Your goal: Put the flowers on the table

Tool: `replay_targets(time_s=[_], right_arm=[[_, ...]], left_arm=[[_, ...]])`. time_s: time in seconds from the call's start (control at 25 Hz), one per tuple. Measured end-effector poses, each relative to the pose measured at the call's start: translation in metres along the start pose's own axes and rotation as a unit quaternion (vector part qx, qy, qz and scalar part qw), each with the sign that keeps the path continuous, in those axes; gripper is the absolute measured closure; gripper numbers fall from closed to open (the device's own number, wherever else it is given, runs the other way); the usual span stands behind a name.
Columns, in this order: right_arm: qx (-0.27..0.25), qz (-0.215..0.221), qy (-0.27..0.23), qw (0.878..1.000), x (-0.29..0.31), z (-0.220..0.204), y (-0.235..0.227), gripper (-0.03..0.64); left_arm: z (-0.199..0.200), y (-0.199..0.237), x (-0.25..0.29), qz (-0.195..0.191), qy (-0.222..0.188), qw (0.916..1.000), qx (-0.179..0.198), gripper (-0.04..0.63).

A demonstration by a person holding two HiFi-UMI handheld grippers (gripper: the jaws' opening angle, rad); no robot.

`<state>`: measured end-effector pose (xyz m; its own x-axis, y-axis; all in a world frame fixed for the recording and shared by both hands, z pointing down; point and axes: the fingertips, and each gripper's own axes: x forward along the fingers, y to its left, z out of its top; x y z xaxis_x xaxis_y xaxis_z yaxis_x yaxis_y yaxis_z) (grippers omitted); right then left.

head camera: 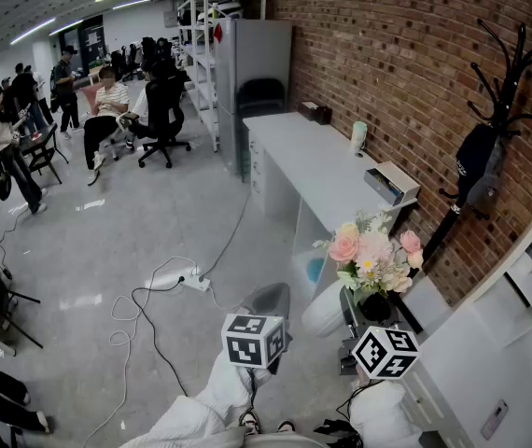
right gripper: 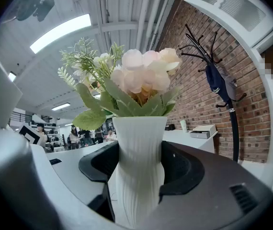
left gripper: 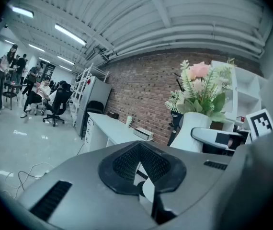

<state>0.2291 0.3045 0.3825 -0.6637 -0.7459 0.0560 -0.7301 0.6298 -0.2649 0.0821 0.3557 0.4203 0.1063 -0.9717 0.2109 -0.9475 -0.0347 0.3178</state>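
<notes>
The right gripper (right gripper: 141,171) has its jaws spread wide and pressed on either side of a white ribbed vase (right gripper: 140,133). It holds the vase in the air, clear of any surface. The vase stands upright with its long axis vertical, and the flowers (right gripper: 143,73) rise straight above the level jaws.

The left gripper (left gripper: 140,164) sits just beside it on the open-floor side. Its jaws are together and nothing is between them.

The table (head camera: 308,161) lies straight ahead of the right gripper, beyond the vase, and runs away along the brick wall (head camera: 406,54). Its near end is the closest part, showing just behind the flowers in the head view.

The right hand is on the wall side, so it is the nearer of the two to the table. As I judge it, the coming move is a carry forward and then a set-down with the vase kept vertical.

Farther along the top stand a box (head camera: 392,183) and then a cup (head camera: 358,138). The stretch beside the box looks bare.
</notes>
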Motion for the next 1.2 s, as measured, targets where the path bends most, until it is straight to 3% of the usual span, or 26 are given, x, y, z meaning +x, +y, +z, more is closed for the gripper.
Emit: replay_targets(time_s=[0.56, 0.68, 1.2], right_arm=[[-0.010, 0.020, 0.015, 1.000, 0.015, -0.005, 0.025, 0.341], [-0.027, 0.013, 0.018, 0.999, 0.027, -0.008, 0.032, 0.341], [-0.005, -0.021, 0.023, 1.000, 0.059, -0.024, 0.037, 0.341]], left_arm=[[-0.001, 0.023, -0.004, 0.006, -0.001, 0.9999, -0.013, 0.588], [0.000, 0.038, -0.003, 0.007, 0.001, 0.9999, -0.015, 0.588], [0.008, 0.094, 0.006, -0.001, 0.010, 0.9997, -0.020, 0.588]])
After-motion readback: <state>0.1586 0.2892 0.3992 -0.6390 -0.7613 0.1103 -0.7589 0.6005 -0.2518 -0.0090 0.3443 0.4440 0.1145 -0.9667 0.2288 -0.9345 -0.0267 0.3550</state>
